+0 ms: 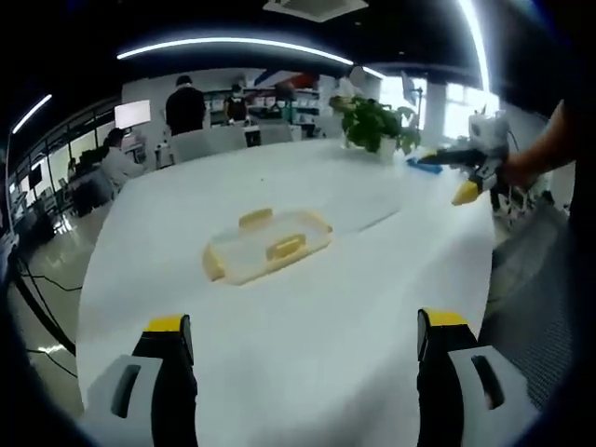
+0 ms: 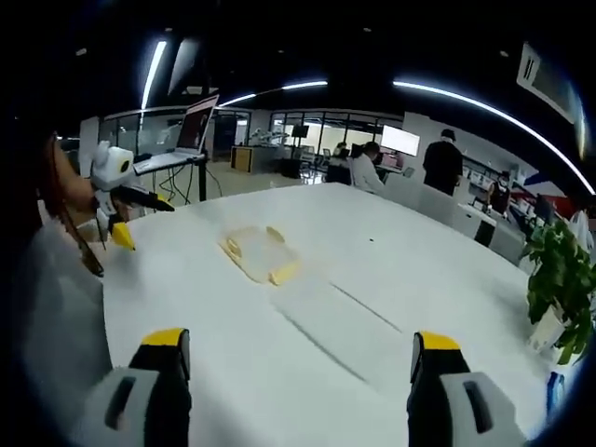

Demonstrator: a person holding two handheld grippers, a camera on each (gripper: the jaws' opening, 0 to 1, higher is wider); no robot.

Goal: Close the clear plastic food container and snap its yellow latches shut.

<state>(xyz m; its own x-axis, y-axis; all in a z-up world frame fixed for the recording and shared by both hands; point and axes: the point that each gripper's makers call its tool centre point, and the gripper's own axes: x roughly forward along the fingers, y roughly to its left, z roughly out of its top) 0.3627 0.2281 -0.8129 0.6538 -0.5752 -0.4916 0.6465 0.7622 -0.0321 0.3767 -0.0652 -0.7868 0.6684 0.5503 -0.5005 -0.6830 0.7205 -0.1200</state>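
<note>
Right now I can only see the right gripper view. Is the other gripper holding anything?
Observer: No. In the left gripper view, the left gripper has its jaws wide apart, with just the white table between them.
Operator: Is it touching the box?
Observer: No. The clear plastic food container with yellow latches lies ahead of those jaws, apart from them.
Operator: Where's my gripper from there?
Observer: The right gripper is off to the right near the table's edge, held by a hand, away from the container.
</note>
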